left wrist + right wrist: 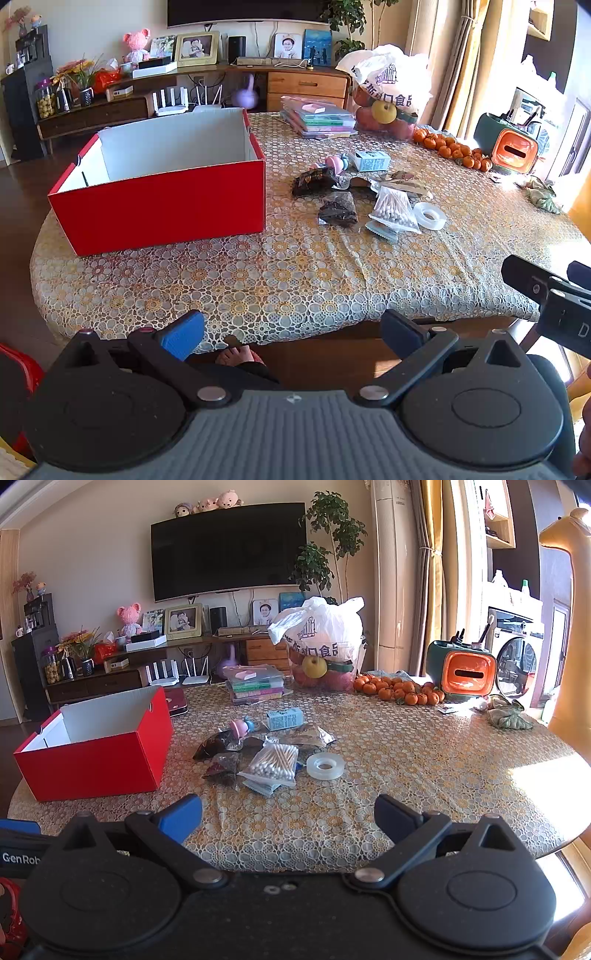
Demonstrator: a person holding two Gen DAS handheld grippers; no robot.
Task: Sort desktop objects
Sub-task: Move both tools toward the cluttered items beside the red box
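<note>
Plainly both the left gripper (291, 332) and right gripper (288, 818) hang released and empty, while the clutter right of the red box (96, 753) overlaps, so pinching the cotton-swab bag (273, 762) risks dragging neighbours

Left gripper (291, 334) fingers spread, empty, at table (295, 280) edge; red box (162, 210) left of clutter.

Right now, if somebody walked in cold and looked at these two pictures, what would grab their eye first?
Most likely the big red box, open at the table's left side. Next comes the jumble of small things mid-table, with a bag of cotton swabs and a clear tape roll beside it. Then the heap of small oranges at the far edge, next to an orange and green container.
</note>
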